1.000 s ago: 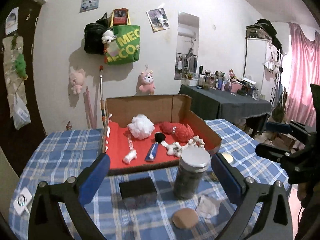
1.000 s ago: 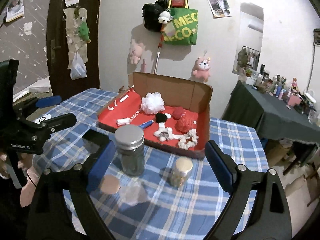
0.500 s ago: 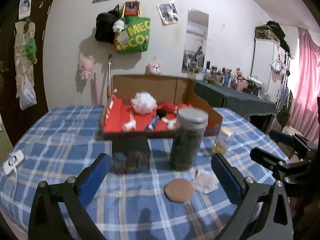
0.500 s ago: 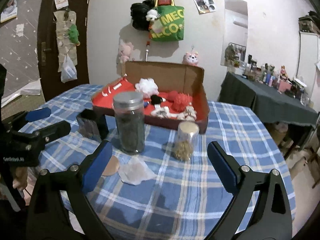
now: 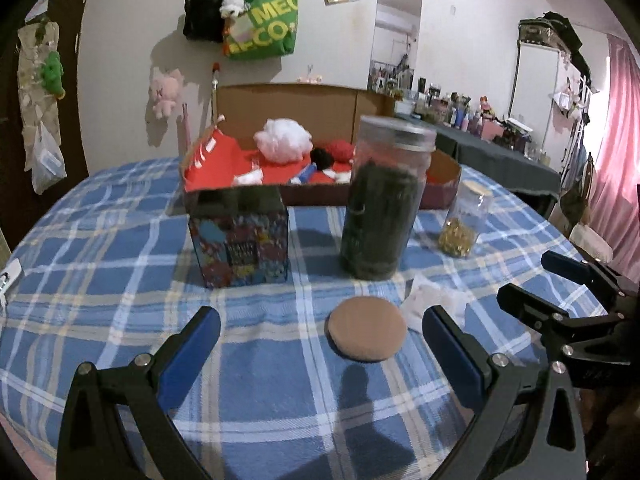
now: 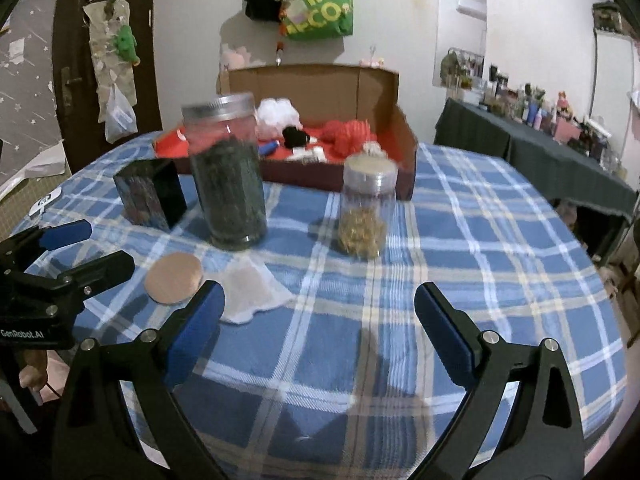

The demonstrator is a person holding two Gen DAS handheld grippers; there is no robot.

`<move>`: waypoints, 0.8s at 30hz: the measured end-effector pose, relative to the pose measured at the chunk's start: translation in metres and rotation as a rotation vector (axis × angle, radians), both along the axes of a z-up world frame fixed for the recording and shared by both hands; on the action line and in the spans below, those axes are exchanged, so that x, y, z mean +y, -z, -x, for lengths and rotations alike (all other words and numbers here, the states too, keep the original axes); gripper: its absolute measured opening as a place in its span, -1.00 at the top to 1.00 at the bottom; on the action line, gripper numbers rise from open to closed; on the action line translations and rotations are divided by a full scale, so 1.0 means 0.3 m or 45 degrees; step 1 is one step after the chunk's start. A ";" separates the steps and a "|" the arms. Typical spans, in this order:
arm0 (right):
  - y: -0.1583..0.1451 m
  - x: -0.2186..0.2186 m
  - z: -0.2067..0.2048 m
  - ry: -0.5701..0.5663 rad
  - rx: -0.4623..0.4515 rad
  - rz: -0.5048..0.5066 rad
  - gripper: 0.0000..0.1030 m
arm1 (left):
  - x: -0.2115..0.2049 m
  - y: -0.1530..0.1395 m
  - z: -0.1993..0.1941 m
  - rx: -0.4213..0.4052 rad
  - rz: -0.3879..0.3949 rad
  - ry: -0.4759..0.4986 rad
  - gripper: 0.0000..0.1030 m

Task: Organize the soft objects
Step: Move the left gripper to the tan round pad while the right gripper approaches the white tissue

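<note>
Table [image 5: 100, 248], blue plaid cloth. Far side: cardboard box [image 5: 288, 104], red lining, holding soft things — white puff [image 5: 282, 140], red yarn ball [image 6: 352, 134], black pompom [image 6: 294, 136]. Nearer: patterned box [image 5: 240, 248] left, tall dark jar [image 5: 380, 204], small jar [image 6: 366, 204] right. Nearest: tan pad [image 5: 367, 334] touching white cloth [image 6: 250, 290]. Left claw [image 5: 320, 344] open, empty, over pad. Right claw [image 6: 318, 316] open, empty, over bare cloth.

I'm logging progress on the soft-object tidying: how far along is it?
Done: several soft items already lie in the cardboard box. In hand: nothing; left gripper and right gripper are open. Left: the round tan pad and white cloth on the table.
</note>
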State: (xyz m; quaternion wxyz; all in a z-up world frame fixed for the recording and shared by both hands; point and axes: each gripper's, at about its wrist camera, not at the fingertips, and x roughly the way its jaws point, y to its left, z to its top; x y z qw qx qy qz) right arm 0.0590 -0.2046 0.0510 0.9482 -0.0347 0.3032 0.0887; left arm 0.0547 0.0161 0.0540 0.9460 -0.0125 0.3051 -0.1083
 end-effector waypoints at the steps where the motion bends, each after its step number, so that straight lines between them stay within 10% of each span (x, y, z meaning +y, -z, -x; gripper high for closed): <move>1: 0.007 -0.004 -0.005 -0.003 0.015 -0.009 -0.89 | -0.001 0.011 -0.006 0.013 0.001 0.002 -1.00; 24: 0.041 -0.060 -0.103 -0.047 0.125 -0.069 -0.89 | -0.078 0.105 -0.151 0.264 -0.097 0.078 -1.00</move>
